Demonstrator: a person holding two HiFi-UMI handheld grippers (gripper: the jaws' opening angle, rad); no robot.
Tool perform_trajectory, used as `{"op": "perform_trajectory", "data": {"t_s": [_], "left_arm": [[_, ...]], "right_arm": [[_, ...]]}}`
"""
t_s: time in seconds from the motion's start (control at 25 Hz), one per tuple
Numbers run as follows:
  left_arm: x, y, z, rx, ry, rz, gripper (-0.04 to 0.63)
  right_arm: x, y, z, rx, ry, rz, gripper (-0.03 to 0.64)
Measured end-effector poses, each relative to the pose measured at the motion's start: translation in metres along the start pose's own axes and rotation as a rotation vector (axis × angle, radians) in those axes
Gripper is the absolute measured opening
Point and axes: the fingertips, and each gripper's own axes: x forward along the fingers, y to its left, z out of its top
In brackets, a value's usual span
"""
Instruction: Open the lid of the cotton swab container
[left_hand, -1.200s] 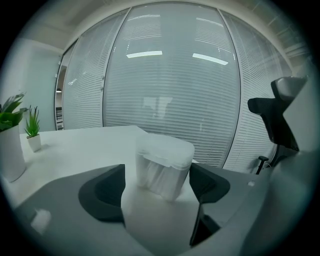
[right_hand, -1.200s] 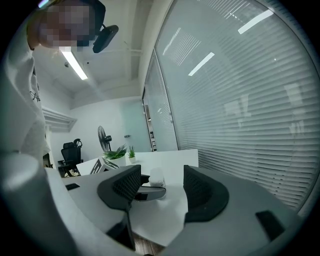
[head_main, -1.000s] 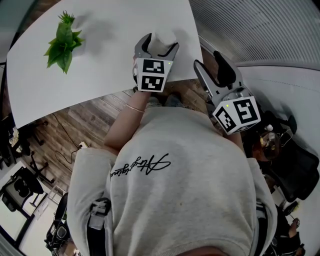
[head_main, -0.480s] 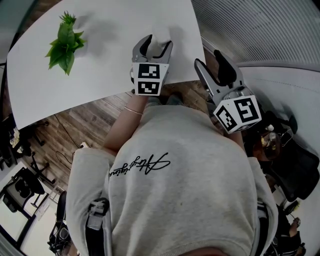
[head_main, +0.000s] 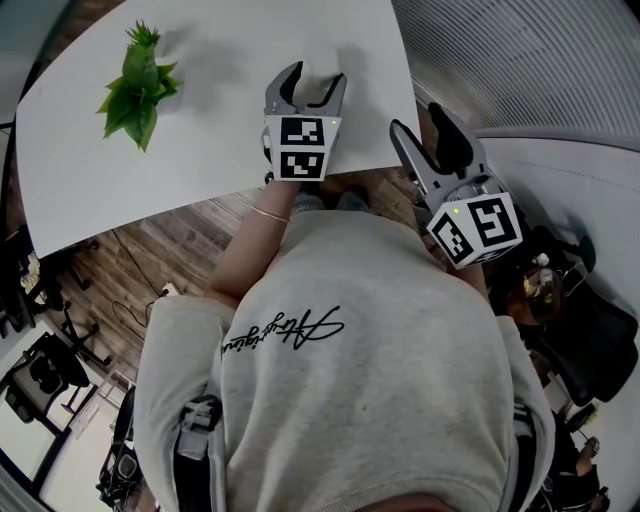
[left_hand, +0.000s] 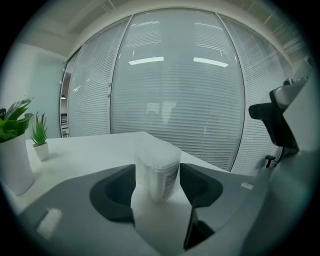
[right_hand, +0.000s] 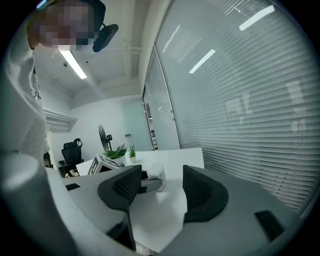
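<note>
- The left gripper (head_main: 314, 82) has just been closing its jaws around the container (left_hand: 157, 170). They came in from wide apart and then eased back a touch.
- The pads now sit against both sides of the container, so it looks clamped rather than merely straddled.
- The container stands upright on the table (head_main: 200, 150), near its right edge and well apart from the plant (head_main: 140, 85).
- The lid (left_hand: 159, 156) is on.
- The right gripper (head_main: 418, 122) hovers just off the table's right edge. Its jaws are apart with nothing between them, and they point toward the container.
- My reading: the body is now braced, so the free right gripper can come in and work the lid loose. A light hold could let the container tip.
</note>
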Motion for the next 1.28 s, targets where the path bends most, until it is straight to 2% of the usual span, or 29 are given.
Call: {"op": "perform_trajectory", "data": {"t_s": [0.2, 0.44, 0.8, 1.2, 1.24, 1.28], "left_arm": [[0.014, -0.006, 0.000, 0.011, 0.034, -0.001, 0.299], [0.022, 0.002, 0.003, -0.014, 0.031, 0.021, 0.300], [0.024, 0.004, 0.005, -0.005, 0.024, -0.003, 0.288], [0.017, -0.003, 0.003, 0.034, 0.019, -0.080, 0.278], [0.015, -0.003, 0.004, 0.038, 0.014, -0.086, 0.271], [0.013, -0.002, 0.004, 0.038, 0.008, -0.093, 0.235]], "right_arm": [[0.004, 0.002, 0.000, -0.005, 0.004, -0.003, 0.239], [0.001, -0.001, 0.001, -0.006, 0.004, -0.017, 0.238], [0.001, -0.001, 0.001, -0.001, 0.003, -0.026, 0.233], [-0.001, 0.003, 0.004, -0.003, -0.016, -0.044, 0.229], [-0.001, 0.004, 0.005, -0.003, -0.018, -0.046, 0.229], [-0.001, 0.005, 0.005, -0.003, -0.019, -0.047, 0.229]]}}
